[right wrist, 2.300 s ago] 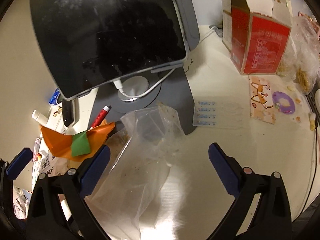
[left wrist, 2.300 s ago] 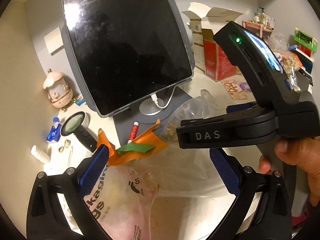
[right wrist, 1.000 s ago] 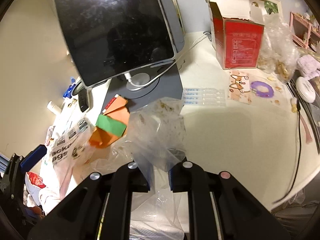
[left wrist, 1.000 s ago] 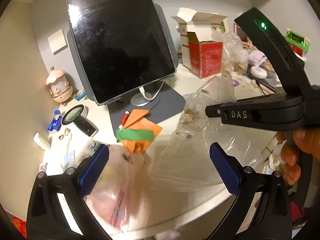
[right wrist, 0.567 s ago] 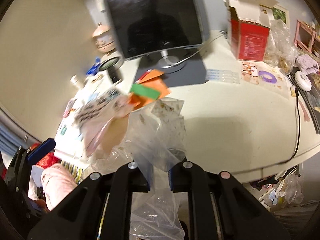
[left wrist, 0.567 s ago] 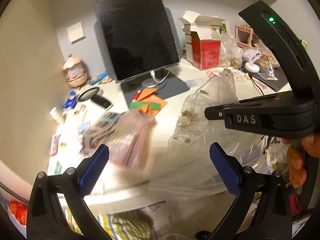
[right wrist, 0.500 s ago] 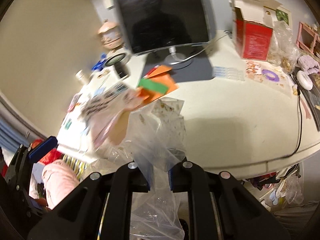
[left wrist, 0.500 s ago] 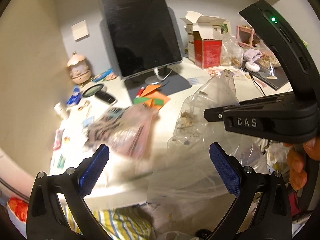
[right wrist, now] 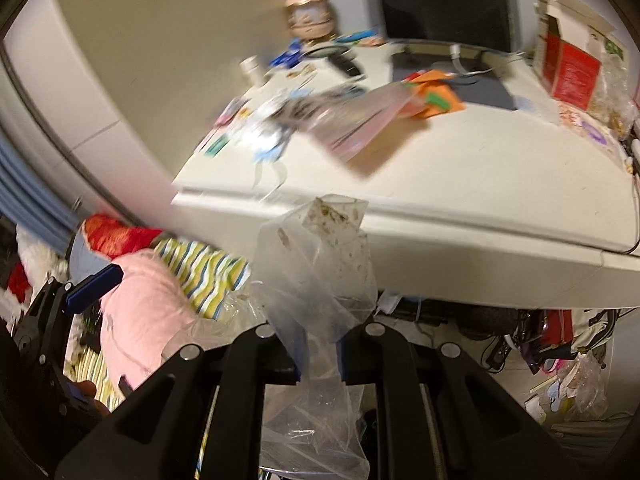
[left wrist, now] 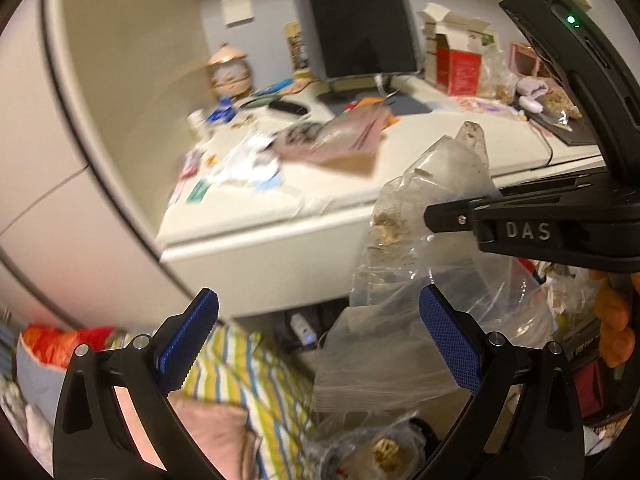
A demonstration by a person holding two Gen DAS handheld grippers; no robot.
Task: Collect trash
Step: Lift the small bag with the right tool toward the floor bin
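Right hand-held gripper (right wrist: 318, 364) is clenched on a soiled clear plastic bag (right wrist: 320, 272), held off the front edge of the surface (right wrist: 480, 184). Left hand-held gripper (left wrist: 316, 344) stands released, nothing between its pads, beside the bag.

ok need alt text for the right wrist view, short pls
The right gripper is shut on a crumpled clear plastic bag with crumbs inside, held off the front edge of a white desk. Blurred papers, orange paper scraps and a red carton clutter the desk before a dark monitor.
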